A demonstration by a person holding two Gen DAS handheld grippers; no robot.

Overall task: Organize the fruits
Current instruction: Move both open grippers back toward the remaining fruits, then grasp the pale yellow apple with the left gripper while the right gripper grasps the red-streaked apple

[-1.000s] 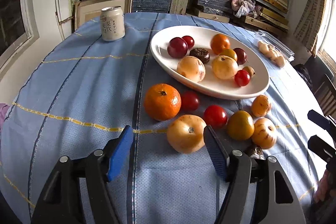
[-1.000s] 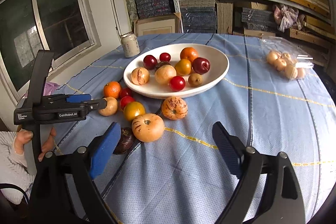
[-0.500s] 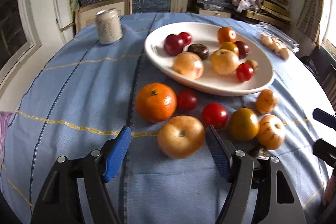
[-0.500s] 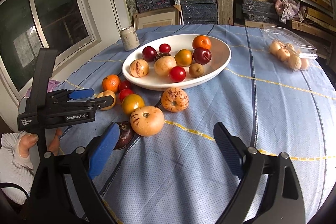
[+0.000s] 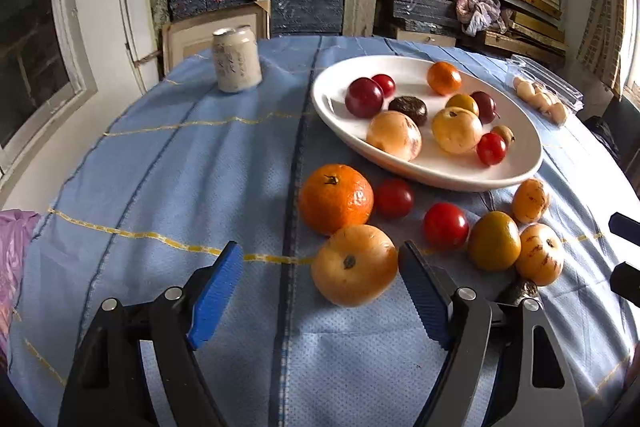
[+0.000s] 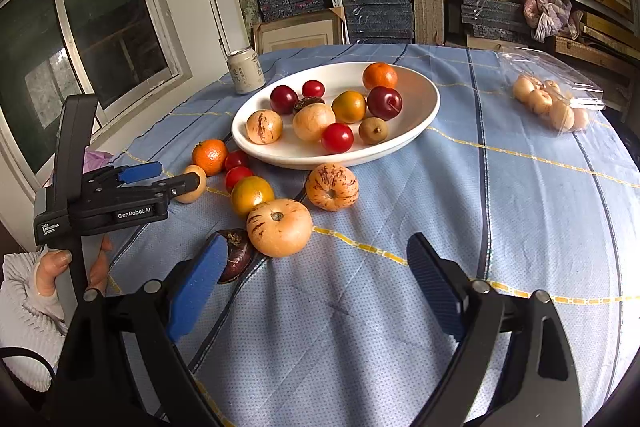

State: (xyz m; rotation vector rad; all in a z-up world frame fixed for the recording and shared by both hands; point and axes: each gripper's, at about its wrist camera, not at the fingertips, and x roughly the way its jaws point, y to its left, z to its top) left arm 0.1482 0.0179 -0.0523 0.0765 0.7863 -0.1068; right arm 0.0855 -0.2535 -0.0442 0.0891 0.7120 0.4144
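Observation:
A white oval plate [image 5: 516,163] holds several fruits. Loose fruits lie on the blue cloth in front of it: an orange [image 5: 335,198], two red tomatoes [image 5: 445,225], a yellow-orange fruit [image 5: 494,240] and pale striped melons. My left gripper [image 5: 320,287] is open, its jaws on either side of a pale tan melon [image 5: 354,270], the right pad close to it. In the right wrist view the left gripper [image 6: 168,177] reaches that melon [image 6: 194,187]. My right gripper [image 6: 316,283] is open and empty, just short of a striped melon [image 6: 279,227] and a dark purple fruit [image 6: 236,257].
A drink can [image 5: 236,59] stands at the table's far left. A clear bag of small pale fruits [image 6: 552,103] lies at the far right. Shelves with stacked boxes fill the back wall. A window is at the left.
My left gripper has moved forward so the tan melon now sits between its open jaws. My right gripper has edged closer to the striped melon.

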